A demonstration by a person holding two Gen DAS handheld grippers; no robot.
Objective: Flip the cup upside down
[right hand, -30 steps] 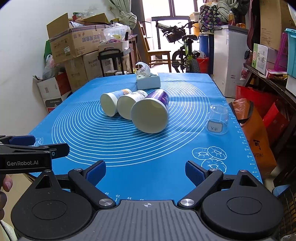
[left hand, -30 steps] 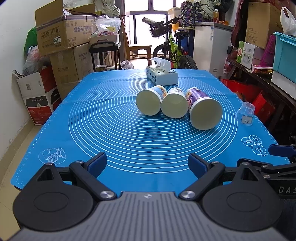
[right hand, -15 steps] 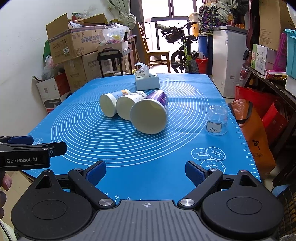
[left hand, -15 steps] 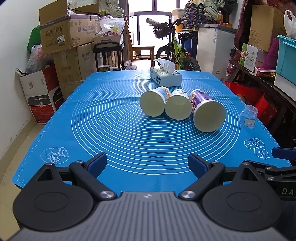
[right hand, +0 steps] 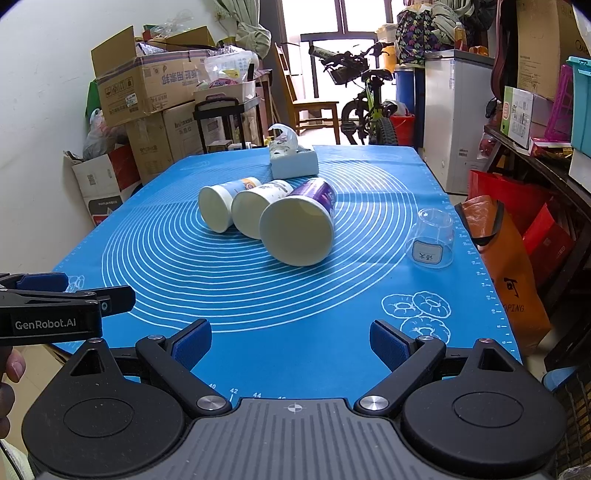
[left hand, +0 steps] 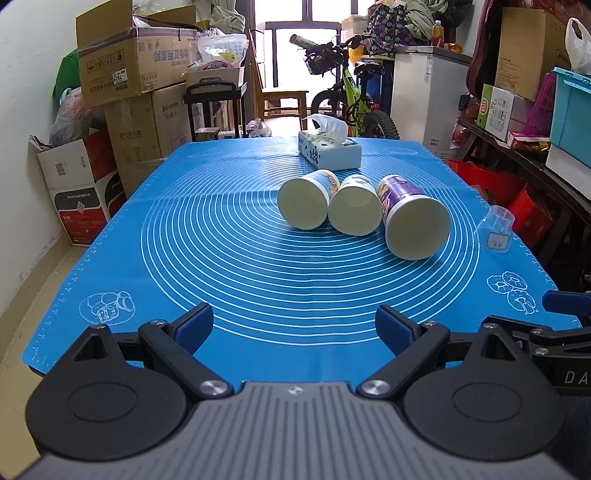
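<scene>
Both grippers spread wide, holding nothing: left gripper (left hand: 294, 323), right gripper (right hand: 290, 339). Three paper cups (left hand: 354, 216) on sides, touching in row on mat (left hand: 221, 258), ahead of both. Glass cup (right hand: 430, 238) upside down, ahead-right of right gripper.

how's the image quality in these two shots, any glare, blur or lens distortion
Left wrist view: window blown out white, fisheye bends the blue mat edges, paper cups sharp. Right wrist view: same overexposed window, dark corner vignetting, clear glass cup shows faint highlights.
</scene>
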